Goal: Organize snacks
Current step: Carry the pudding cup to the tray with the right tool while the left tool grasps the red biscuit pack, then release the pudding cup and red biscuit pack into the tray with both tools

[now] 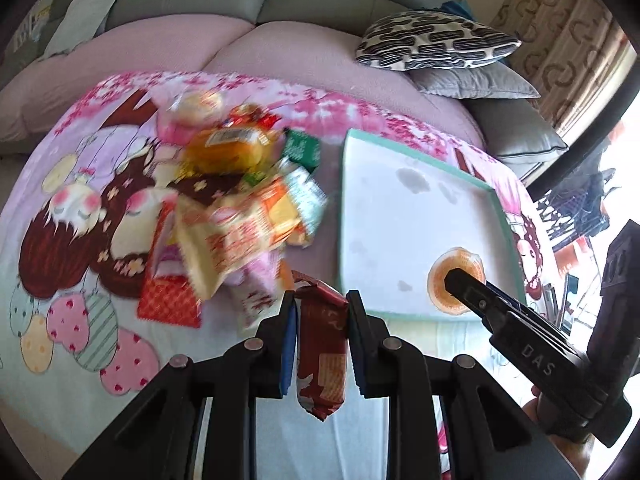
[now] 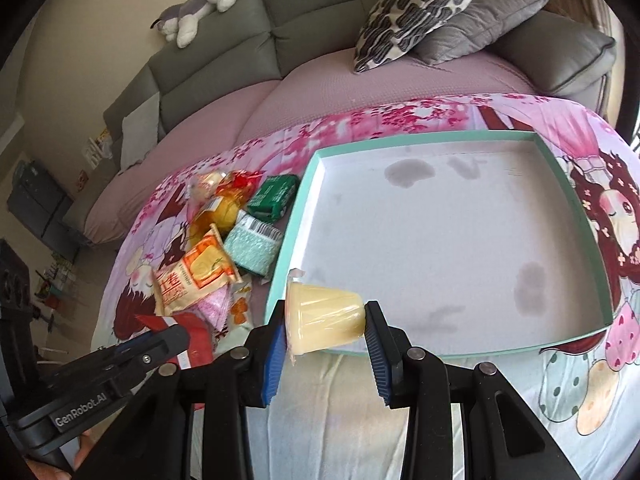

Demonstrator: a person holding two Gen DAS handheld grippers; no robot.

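My left gripper [image 1: 321, 304] is shut on a dark red snack packet [image 1: 322, 354] that hangs between its pads, just off the near left corner of the teal-rimmed tray [image 1: 344, 216]. My right gripper [image 2: 325, 322] is shut on a pale yellow jelly cup [image 2: 324, 318], held on its side over the tray's [image 2: 294, 216] near left corner. In the left wrist view the jelly cup [image 1: 440, 280] shows end-on above the white tray floor. A heap of snack packets [image 1: 240, 208] lies left of the tray, seen also as the snack pile [image 2: 216, 248]. The left gripper [image 2: 176, 340] with its red packet shows at lower left.
Everything rests on a cartoon-print sheet [image 2: 600, 380] spread over a pink-covered sofa [image 2: 304, 92]. Patterned and grey cushions [image 2: 416, 12] lie behind the tray. A plush toy [image 2: 200, 4] sits on the sofa back. The tray floor has grey stains.
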